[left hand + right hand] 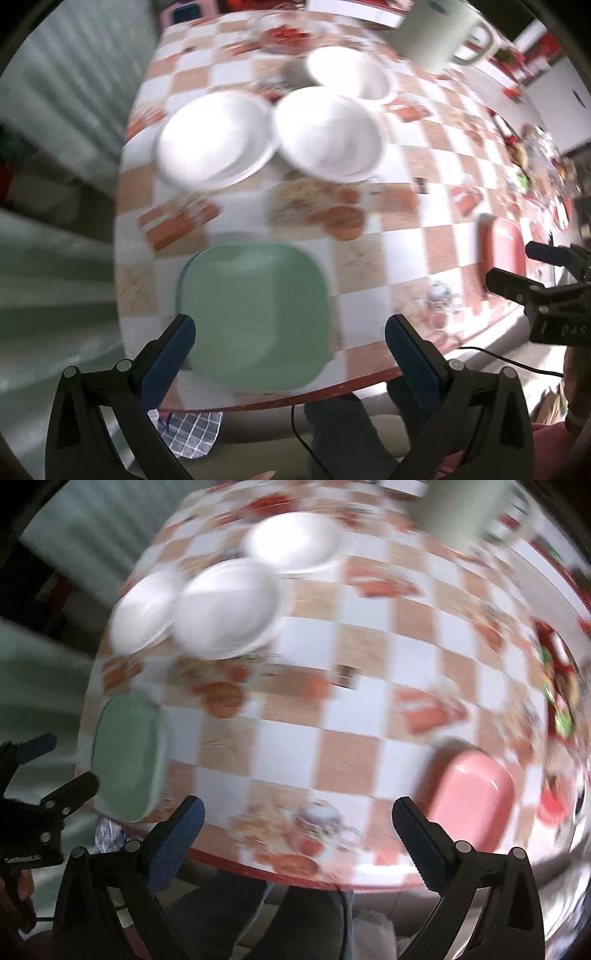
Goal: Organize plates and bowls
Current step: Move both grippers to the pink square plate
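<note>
Checked bench [424, 177] carries all. Left gripper [290, 349] spread, empty, green plate [255, 317] directly beneath its jaws. Right gripper [297, 829] spread, empty; pink plate [472, 797] just beside. White bowls [328, 133] farther off.

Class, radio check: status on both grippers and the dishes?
Left gripper open, empty. Right gripper open, empty. Green plate, pink plate, three white bowls on table. Nothing in the way.

Left tongs [290, 332] and right tongs [298, 814] both point down, jaws wide apart and empty; the right tongs sit at 3 o'clock of the left
</note>
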`<state>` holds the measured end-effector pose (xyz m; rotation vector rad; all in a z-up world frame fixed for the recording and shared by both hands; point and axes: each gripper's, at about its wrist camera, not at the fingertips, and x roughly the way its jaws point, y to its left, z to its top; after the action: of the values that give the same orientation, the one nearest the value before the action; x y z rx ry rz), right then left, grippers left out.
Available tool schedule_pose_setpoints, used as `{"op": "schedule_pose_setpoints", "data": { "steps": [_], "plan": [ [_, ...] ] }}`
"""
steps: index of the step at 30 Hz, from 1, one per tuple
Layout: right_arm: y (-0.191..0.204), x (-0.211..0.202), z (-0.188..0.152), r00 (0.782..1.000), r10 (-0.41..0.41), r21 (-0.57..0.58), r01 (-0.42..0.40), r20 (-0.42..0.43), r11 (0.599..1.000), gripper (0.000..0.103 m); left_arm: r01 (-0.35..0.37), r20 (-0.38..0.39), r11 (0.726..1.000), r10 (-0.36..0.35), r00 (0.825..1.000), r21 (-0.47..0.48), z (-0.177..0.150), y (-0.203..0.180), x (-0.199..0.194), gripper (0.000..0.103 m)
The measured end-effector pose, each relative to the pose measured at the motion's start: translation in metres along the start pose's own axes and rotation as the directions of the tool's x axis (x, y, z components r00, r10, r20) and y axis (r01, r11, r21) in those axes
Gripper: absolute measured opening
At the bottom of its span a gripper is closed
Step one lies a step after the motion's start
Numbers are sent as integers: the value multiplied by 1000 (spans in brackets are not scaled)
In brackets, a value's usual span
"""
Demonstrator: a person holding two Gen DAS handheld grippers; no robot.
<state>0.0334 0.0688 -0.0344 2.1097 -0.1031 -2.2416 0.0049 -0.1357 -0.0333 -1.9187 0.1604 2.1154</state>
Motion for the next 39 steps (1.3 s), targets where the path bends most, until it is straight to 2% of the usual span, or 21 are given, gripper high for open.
{"op": "schedule_pose_setpoints", "data": {
  "steps": [6,11,20,31,39],
  "plan": [
    [-58,-15,-24,999,-43,191,40,8,981,102,37,-4,992,-37,999,117,18,-47,-4,103],
    [-93,-27,-35,998,-52,274,43,25,961,102,45,-8,979,-45,999,200,28,-89,-5,103],
    [-162,-27,-54,999,-53,372,46,8,927,102,48,-62,956,-31,998,290,43,-163,13,103],
    [-234,18,-76,994,-28,448,71,-102,891,102,34,-185,942,30,982,333,52,-240,76,103],
    [-263,39,-70,992,-13,447,69,-126,892,102,-10,-187,943,77,979,333,51,-279,103,103]
  ]
}}
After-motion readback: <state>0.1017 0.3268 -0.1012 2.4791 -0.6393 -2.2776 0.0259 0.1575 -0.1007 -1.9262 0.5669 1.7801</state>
